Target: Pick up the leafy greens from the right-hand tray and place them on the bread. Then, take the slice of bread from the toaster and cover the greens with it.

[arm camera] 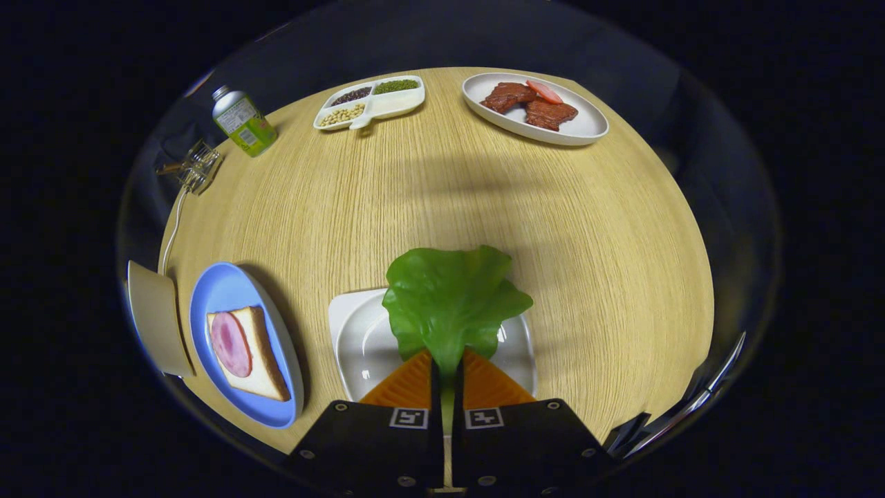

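- My hand-held gripper (446, 370), at the bottom centre of the frame, is clamped on the stem of the leafy greens (449, 304); both fingers press on it with almost no gap between them.
- The leaf fans out just ahead of the fingertips, over the white square tray (359, 332) at lower centre, which it partly covers.
- At lower left, a blue plate (228, 290) carries the bread (266, 370), topped with a round slice of ham (230, 344); it lies well left of the fingers, apart from the tray.
- Just left of the blue plate I see a beige object (157, 318) at the surface's edge, a white cord running from it.
- Across the wooden surface (449, 194), at upper centre, sits a divided dish of beans (370, 102).
- At upper right, an oval plate (588, 124) holds meat slices (529, 104).
- At upper left stands a tilted-looking can (243, 121), with a small clear item (197, 166) beside it.
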The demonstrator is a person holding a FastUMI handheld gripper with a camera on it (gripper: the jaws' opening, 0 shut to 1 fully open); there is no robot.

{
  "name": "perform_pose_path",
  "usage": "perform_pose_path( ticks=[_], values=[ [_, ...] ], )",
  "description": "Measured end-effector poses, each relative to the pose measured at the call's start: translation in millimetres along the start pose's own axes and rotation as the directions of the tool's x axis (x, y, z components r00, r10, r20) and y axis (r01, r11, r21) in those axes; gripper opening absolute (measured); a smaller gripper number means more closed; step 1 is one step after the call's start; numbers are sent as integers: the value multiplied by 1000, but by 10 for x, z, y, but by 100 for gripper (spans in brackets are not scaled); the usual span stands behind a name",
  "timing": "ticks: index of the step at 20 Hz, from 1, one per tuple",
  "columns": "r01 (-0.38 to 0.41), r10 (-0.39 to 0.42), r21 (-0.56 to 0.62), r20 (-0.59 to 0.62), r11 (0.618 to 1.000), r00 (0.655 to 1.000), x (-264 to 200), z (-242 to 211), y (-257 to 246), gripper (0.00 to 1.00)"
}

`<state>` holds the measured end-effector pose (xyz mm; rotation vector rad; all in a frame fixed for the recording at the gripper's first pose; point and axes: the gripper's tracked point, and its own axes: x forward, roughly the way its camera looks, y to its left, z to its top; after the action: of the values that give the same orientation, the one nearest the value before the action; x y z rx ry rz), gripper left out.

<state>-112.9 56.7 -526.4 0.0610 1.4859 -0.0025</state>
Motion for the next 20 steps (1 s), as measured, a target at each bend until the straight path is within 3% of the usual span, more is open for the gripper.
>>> perform_pose_path(
  ticks=[3, 12, 20],
  values=[
    [-5, 8, -47, 59, 999, 998, -128, 30, 63, 5],
    [-100, 98, 3, 135, 995, 986, -566, 128, 364, 5],
    [-189, 194, -42, 144, 981, 970, -805, 164, 910, 5]
  ],
)
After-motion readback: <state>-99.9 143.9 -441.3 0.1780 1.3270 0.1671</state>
